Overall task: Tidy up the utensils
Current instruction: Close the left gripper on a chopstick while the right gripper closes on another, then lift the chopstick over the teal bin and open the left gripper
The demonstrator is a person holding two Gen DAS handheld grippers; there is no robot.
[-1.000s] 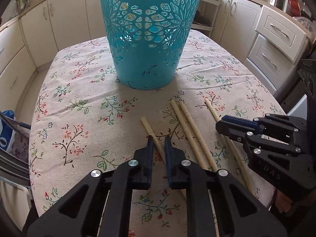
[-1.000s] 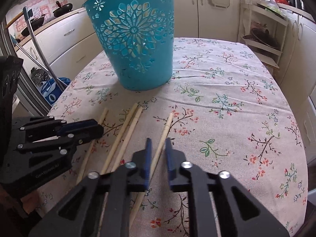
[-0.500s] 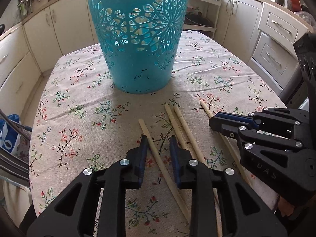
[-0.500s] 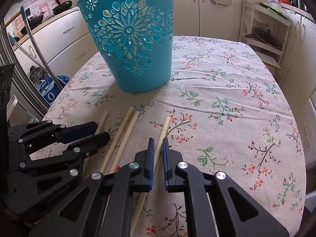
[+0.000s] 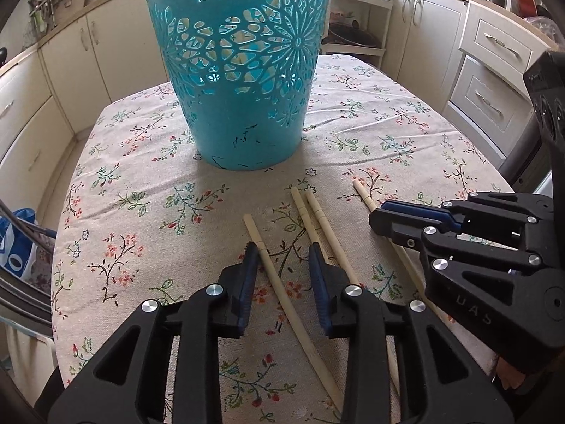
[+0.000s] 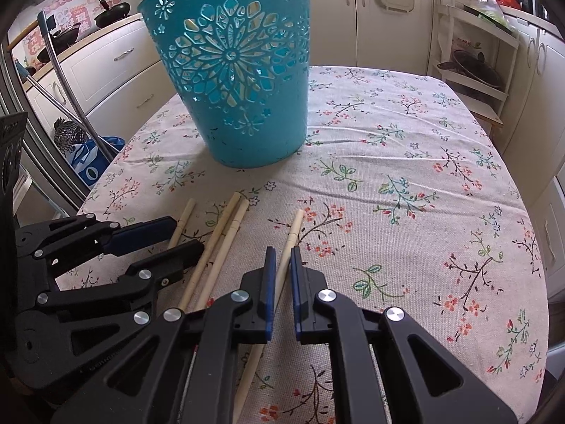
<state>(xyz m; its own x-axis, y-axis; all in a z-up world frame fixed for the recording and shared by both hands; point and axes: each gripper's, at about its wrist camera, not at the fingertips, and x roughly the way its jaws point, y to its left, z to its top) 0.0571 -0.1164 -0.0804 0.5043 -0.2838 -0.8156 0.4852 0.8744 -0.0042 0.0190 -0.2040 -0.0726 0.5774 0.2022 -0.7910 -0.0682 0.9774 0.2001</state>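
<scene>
While four chopsticks lie loose on the flowered cloth, both grippers hang low over them, tilted down toward the table.

Left wrist view, left gripper (image 5: 280, 265): its jaws are opening, with the leftmost chopstick (image 5: 282, 289) running between them; the stick lies close to the left pad, and no pad presses on it.
Left wrist view, other sticks: a pair of chopsticks (image 5: 317, 219) lies side by side just to the right, one passing under the right finger; a fourth chopstick (image 5: 365, 196) lies farther right, partly hidden by the other tool.
Left wrist view, blue basket (image 5: 243, 81): upright beyond the sticks, well apart from them; its inside is out of view.
Left wrist view, tablecloth (image 5: 388, 113): flat, lightly creased.

Right wrist view, right gripper (image 6: 280, 258): jaws drawn nearly together around the rightmost chopstick (image 6: 295, 229); whether the pads truly pinch it I cannot tell, since it seems to rest on the cloth.
Right wrist view, left tool: its two fingers stand apart beside the other three sticks.

Step in hand: picking sticks up off the table, none visibly lifted yet.
Next move, as I judge it: the left jaws need to settle squarely astride their stick and close; the right one needs a firm pinch before lifting toward the basket rim.
Risk: thin round sticks may roll or pivot in the pads.
</scene>
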